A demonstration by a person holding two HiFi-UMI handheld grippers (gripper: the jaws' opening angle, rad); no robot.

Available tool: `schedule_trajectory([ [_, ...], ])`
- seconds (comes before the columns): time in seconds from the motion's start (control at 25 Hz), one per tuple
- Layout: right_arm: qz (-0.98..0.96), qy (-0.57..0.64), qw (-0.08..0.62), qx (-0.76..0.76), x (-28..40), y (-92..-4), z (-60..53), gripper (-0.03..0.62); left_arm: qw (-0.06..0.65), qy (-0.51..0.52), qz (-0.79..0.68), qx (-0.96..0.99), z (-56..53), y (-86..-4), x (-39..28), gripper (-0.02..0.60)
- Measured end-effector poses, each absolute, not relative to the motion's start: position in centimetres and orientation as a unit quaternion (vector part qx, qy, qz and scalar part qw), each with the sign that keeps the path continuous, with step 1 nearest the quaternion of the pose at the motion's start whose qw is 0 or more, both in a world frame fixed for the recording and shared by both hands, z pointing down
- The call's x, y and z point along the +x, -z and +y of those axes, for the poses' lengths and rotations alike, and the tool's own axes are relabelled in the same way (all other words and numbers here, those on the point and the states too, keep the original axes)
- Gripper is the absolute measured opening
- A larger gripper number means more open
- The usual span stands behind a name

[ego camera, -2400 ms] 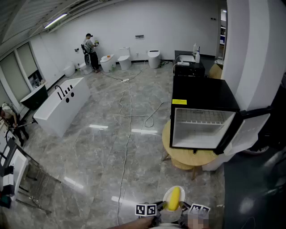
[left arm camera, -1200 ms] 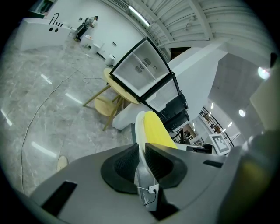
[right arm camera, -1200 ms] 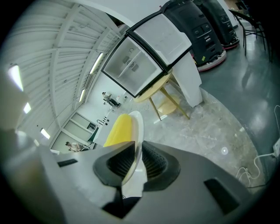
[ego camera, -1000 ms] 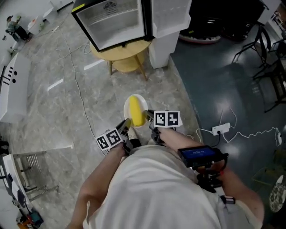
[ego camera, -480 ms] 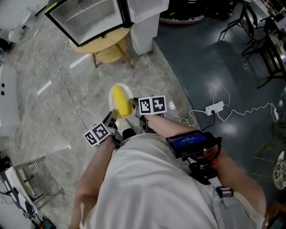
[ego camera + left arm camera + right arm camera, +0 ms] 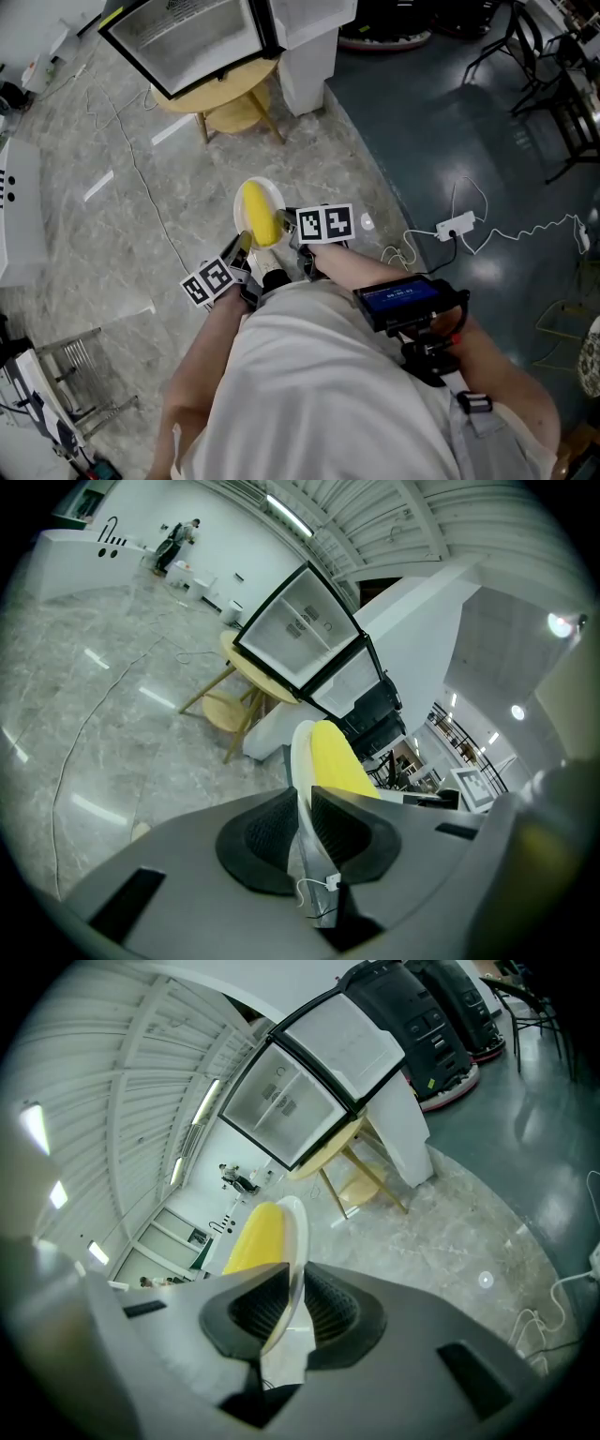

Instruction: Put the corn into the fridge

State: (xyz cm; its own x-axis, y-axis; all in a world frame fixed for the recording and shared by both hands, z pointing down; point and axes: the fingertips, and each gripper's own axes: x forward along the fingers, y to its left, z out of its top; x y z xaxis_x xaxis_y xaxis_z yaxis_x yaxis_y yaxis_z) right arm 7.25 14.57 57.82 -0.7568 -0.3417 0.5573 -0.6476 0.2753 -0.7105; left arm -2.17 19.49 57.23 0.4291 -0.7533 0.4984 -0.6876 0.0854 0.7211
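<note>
A yellow corn cob [image 6: 258, 223] lies on a small white plate [image 6: 266, 193] held in front of the person's body. My left gripper [image 6: 246, 247] is shut on the plate's left rim and my right gripper [image 6: 292, 229] on its right rim. In the left gripper view the plate [image 6: 300, 752] stands edge-on between the pads of the left gripper [image 6: 302, 803], with the corn [image 6: 336, 757] to its right. The right gripper view shows the plate [image 6: 295, 1232] pinched by the right gripper [image 6: 292, 1293], corn [image 6: 255, 1237] on the left. The small black fridge [image 6: 187, 37] stands open ahead on a round wooden table [image 6: 230, 94].
The fridge's white door [image 6: 314, 14] hangs open to the right. A white cable [image 6: 141, 187] runs along the marble floor at left; a power strip [image 6: 455, 225] with cords lies on the dark floor at right. A metal rack [image 6: 66, 366] stands at bottom left.
The head view has tipped down from the room and fridge to the person's body and the grippers. The plate with the corn stays clamped by both grippers, barely shifting in the last half second.
</note>
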Motion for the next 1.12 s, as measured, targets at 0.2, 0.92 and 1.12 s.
schedule_trajectory([
  [0.2, -0.784, -0.512, 0.147, 0.319, 7.5, -58.0, 14.3, 0.052, 0.510, 0.036, -0.531, 0.676, 19.1, -57.5, -1.9, 0.051],
  [0.92, -0.784, -0.511, 0.140, 0.322, 8.4, -57.9, 15.0, 0.052, 0.506, 0.031, -0.530, 0.680, 19.8, -57.3, -1.2, 0.051],
  [1.12, -0.783, -0.514, 0.137, 0.322, 8.6, -58.0, 14.9, 0.052, 0.506, 0.029, -0.530, 0.680, 19.6, -57.3, -1.0, 0.051],
])
